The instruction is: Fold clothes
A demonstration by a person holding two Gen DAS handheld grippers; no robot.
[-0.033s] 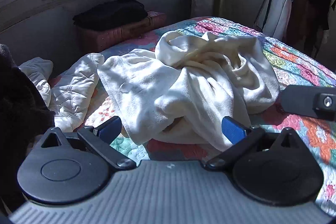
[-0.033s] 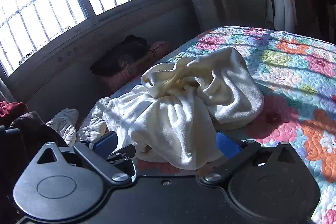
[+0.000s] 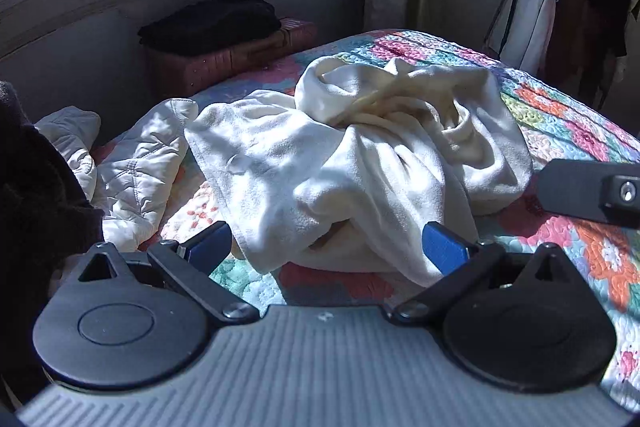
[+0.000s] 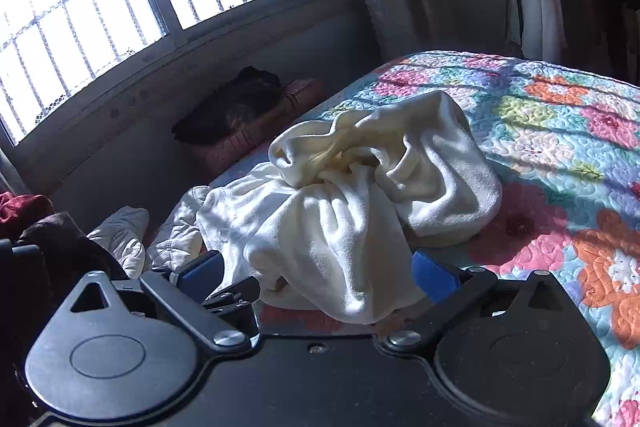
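A crumpled cream fleece garment (image 3: 360, 163) (image 4: 360, 211) lies in a heap on the flowered quilt of the bed (image 3: 580, 131) (image 4: 560, 147). My left gripper (image 3: 326, 247) is open just in front of the heap, and the garment's near edge droops between its blue fingertips (image 3: 210, 245). My right gripper (image 4: 316, 273) is open as well, its blue fingertips (image 4: 434, 277) on either side of the garment's near fold. Neither pad pinches cloth. A black part of the right gripper (image 3: 588, 189) shows at the right edge of the left wrist view.
A white quilted jacket (image 3: 140, 163) (image 4: 176, 239) lies to the left of the heap. Dark clothing (image 3: 36, 195) is piled at the far left. A pink case (image 3: 240, 61) with black clothes on it stands under the window. A clothes rack (image 3: 560, 7) stands at the back right.
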